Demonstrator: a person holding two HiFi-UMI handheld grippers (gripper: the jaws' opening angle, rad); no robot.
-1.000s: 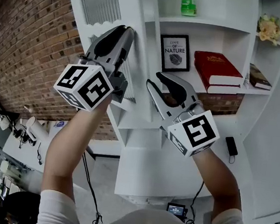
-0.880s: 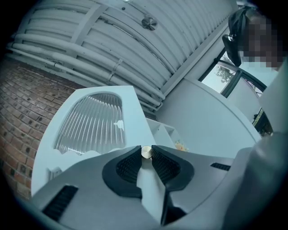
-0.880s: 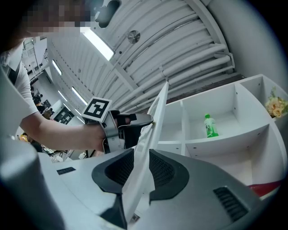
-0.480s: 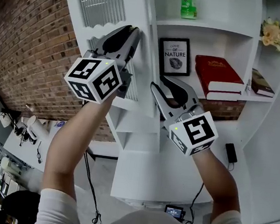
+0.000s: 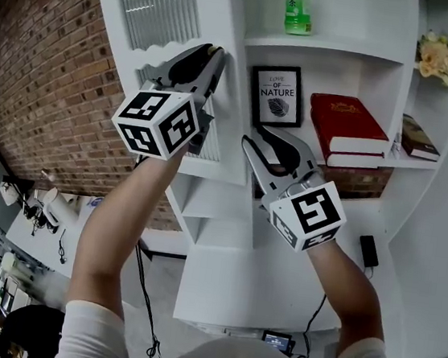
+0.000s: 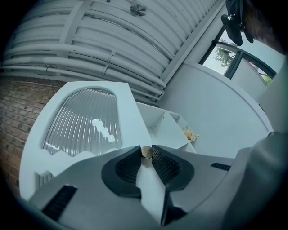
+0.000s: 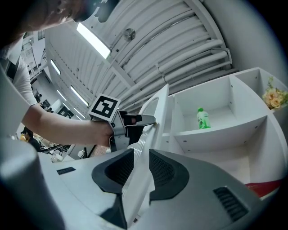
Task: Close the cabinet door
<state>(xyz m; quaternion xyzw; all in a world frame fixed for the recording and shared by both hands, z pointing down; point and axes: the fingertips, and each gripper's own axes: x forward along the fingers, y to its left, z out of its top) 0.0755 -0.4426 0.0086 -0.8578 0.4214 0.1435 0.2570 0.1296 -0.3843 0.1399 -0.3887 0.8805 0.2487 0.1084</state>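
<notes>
The white cabinet door (image 5: 160, 4) with a ribbed glass panel stands partly open at the left of the shelves. My left gripper (image 5: 213, 54) reaches up at its free edge. In the left gripper view the left gripper (image 6: 146, 152) is shut on the small round brass knob (image 6: 146, 152), with the glass panel (image 6: 85, 121) beyond. My right gripper (image 5: 254, 143) sits lower on the same edge. Seen in the right gripper view, the door's edge (image 7: 155, 112) runs between the right gripper's (image 7: 141, 155) pads, which close on it. The left gripper (image 7: 150, 120) shows above.
Inside the cabinet stand a green bottle (image 5: 297, 5), a framed print (image 5: 276, 95), a red book (image 5: 345, 126), another book (image 5: 419, 140) and flowers (image 5: 434, 50). A brick wall (image 5: 50, 80) lies to the left. A black device (image 5: 369, 250) rests on the lower ledge.
Both grippers have moved right with the door, and its free edge has swung closer to the shelf with the framed print. The grips look the same.
</notes>
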